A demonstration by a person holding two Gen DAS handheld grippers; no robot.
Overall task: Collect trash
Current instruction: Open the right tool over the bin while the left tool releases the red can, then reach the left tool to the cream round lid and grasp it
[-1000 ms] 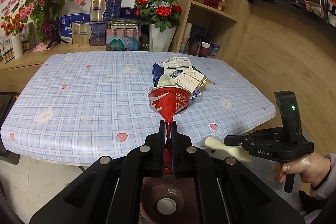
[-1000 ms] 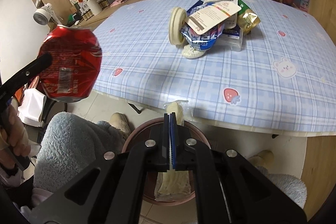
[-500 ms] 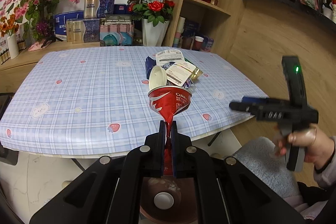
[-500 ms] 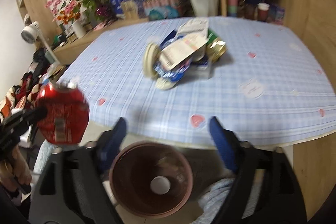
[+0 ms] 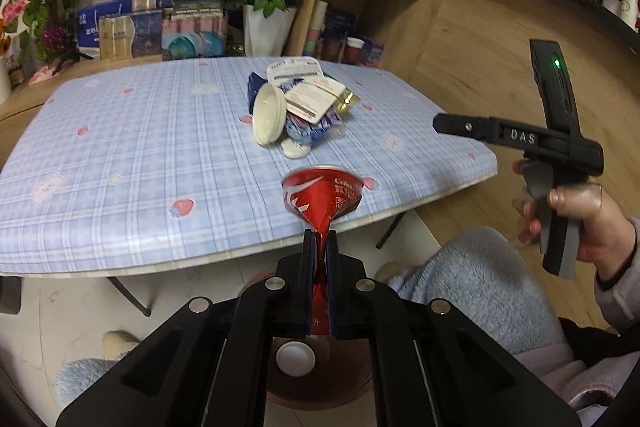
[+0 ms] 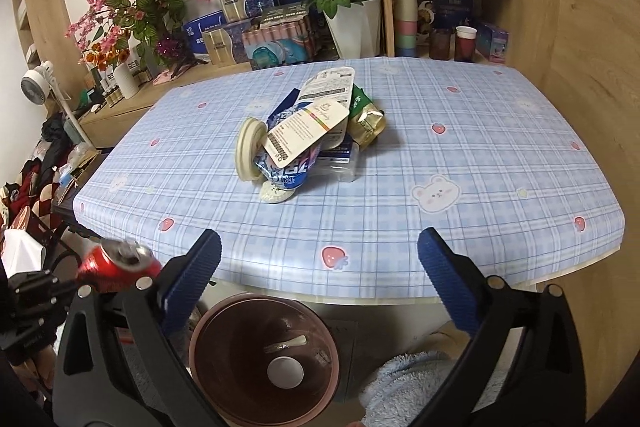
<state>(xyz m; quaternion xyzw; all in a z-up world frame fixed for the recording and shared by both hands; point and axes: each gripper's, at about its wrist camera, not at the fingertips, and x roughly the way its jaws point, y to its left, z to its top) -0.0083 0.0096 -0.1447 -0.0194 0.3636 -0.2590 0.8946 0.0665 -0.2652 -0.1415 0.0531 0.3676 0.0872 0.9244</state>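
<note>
The crushed red can (image 5: 322, 195) sits low in the frame's centre, pinched flat in the clenched left tool (image 5: 319, 247) above the brown bin (image 6: 264, 355). The right tool (image 6: 318, 275) is released, its blue pads wide apart over the bin. Trash pile (image 6: 308, 135) lies mid-worktop (image 6: 460, 155).

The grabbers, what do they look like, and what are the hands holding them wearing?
Both are black plastic with round silver screws. The right gripper has ribbed blue pads on its fingers; seen from the left wrist view, its handle reads "DAS" and shows a small green light. The left gripper looks alike. The right hand is bare with a pale pinkish sleeve.
</note>
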